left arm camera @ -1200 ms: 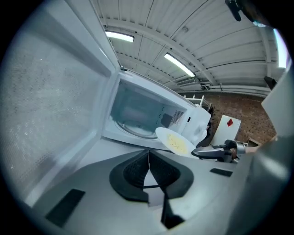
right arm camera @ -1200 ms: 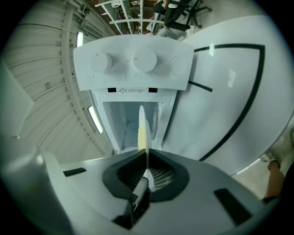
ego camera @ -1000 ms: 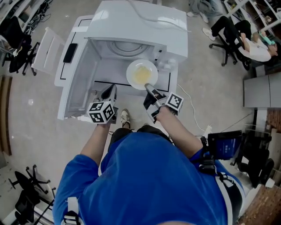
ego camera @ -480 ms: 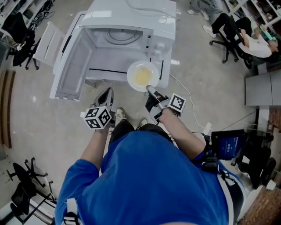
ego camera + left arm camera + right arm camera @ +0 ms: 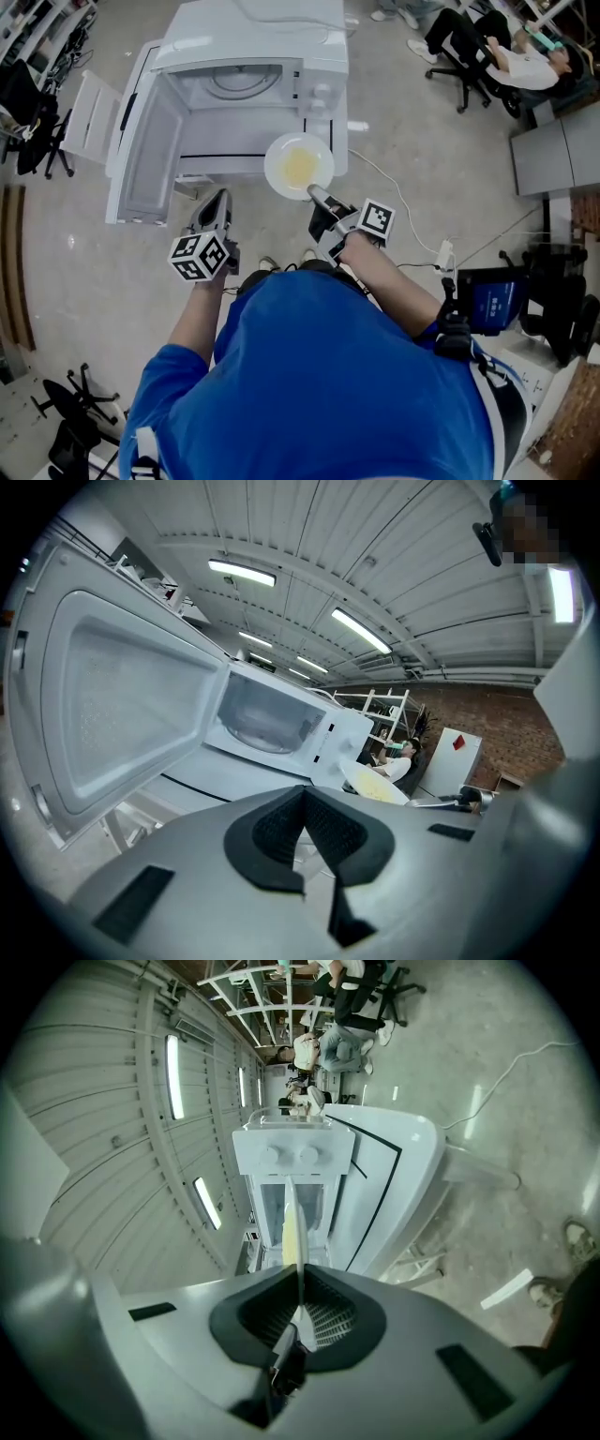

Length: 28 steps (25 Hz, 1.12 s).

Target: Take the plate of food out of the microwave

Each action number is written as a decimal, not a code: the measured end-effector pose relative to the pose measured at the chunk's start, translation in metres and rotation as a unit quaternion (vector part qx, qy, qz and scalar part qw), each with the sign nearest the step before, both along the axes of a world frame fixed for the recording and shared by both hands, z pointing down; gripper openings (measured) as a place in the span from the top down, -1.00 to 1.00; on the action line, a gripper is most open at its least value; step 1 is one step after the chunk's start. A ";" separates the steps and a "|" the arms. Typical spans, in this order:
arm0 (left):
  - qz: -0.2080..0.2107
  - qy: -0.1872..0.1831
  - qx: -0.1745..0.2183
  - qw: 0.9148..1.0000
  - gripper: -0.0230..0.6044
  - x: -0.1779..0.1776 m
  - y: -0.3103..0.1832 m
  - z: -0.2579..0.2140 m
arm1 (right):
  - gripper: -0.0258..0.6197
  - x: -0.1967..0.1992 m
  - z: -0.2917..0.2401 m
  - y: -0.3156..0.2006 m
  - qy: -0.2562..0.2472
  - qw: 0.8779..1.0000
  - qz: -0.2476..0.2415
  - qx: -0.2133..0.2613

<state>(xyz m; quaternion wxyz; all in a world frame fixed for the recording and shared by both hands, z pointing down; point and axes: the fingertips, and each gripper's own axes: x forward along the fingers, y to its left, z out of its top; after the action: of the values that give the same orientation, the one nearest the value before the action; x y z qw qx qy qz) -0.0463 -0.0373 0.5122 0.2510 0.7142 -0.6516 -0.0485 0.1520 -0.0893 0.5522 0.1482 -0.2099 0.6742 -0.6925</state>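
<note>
The white plate [image 5: 299, 166] with yellow food hangs level in the air in front of the microwave's [image 5: 248, 84] control panel, outside the empty cavity. My right gripper [image 5: 314, 194] is shut on the plate's near rim. In the right gripper view the plate [image 5: 292, 1218] shows edge-on, pinched between the pads of the right gripper [image 5: 298, 1305]. My left gripper [image 5: 214, 208] is shut on nothing, to the left of the plate, in front of the open door [image 5: 141, 141]. In the left gripper view the left gripper [image 5: 302, 808] has its jaws together, with the plate [image 5: 375, 785] off to the right.
The microwave door [image 5: 131, 705] stands swung wide to the left. The microwave rests on a white stand [image 5: 202, 169]. A white cable [image 5: 398, 202] runs across the floor on the right. Office chairs [image 5: 37, 103] stand at the left. A seated person [image 5: 525, 61] is at the far upper right.
Both grippers have drawn back from the microwave. The plate has come along in the right gripper, from the cavity's mouth to open air in front of it.
</note>
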 end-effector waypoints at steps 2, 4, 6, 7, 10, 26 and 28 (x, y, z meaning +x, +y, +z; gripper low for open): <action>0.007 0.001 0.002 1.000 0.89 -0.002 0.000 -0.003 | 0.86 -0.002 -0.003 0.002 0.001 1.000 0.005 0.002; 0.014 0.001 0.003 1.000 0.89 -0.005 0.001 -0.004 | 0.86 -0.005 -0.005 0.004 0.002 1.000 0.010 0.004; 0.017 0.002 0.005 1.000 0.90 -0.010 0.000 -0.005 | 0.86 -0.012 -0.006 0.005 0.003 1.000 0.010 0.007; 0.018 0.003 0.005 1.000 0.89 -0.011 0.000 -0.006 | 0.86 -0.015 -0.007 0.006 0.003 1.000 0.010 0.007; 0.022 0.005 0.007 1.000 0.89 -0.012 0.001 -0.007 | 0.86 -0.021 -0.010 0.009 0.001 1.000 0.008 0.008; 0.028 0.013 0.010 0.999 0.89 -0.015 0.001 -0.002 | 0.86 -0.030 -0.012 0.012 -0.004 1.000 0.010 0.020; 0.029 0.013 0.009 0.999 0.89 -0.015 0.002 -0.001 | 0.86 -0.030 -0.011 0.013 -0.005 1.000 0.011 0.018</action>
<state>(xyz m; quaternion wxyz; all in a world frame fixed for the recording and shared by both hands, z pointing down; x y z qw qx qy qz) -0.0612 -0.0351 0.5111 0.2547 0.7345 -0.6265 -0.0563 0.1221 -0.0762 0.5412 0.1629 -0.2116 0.6834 -0.6795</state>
